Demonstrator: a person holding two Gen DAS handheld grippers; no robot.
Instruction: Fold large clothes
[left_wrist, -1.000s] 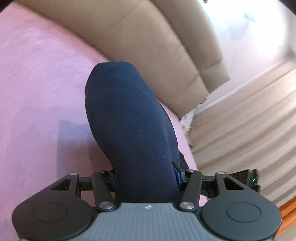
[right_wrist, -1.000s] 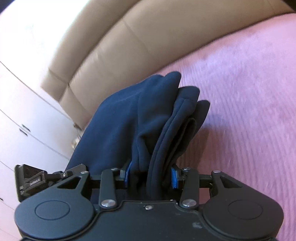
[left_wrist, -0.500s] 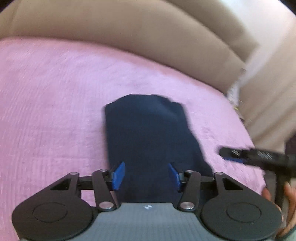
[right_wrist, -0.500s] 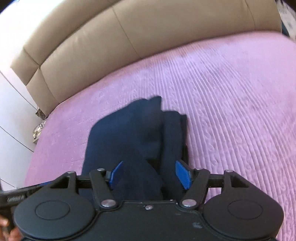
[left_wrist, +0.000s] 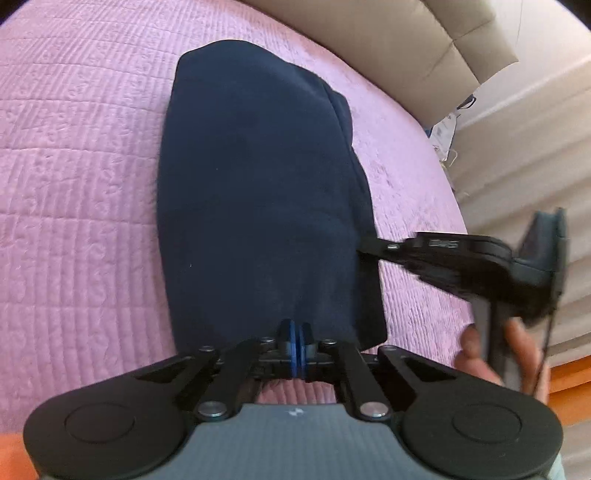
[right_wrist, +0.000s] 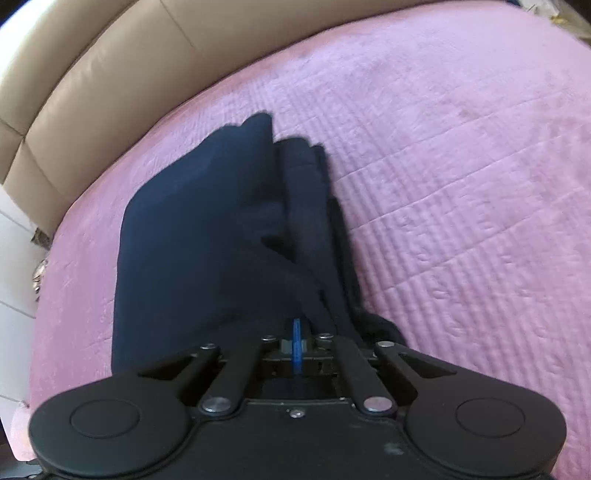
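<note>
Both grippers have let go and snapped closed since half a second ago: left gripper (left_wrist: 295, 334) and right gripper (right_wrist: 296, 341) now pinch nothing. The folded garment (left_wrist: 258, 192) lies flat on the pink bedspread (left_wrist: 81, 177), long axis running toward the headboard (right_wrist: 110, 48).

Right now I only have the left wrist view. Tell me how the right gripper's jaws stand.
Observer: The right gripper is shut, with no cloth visible between its jaws.
Operator: Describe the garment's side nearest it.
Observer: The navy garment shows several stacked folded edges along that side, not quite aligned.
Operator: Report what lies beyond those edges.
Observer: The pink bedspread runs on from there.
</note>
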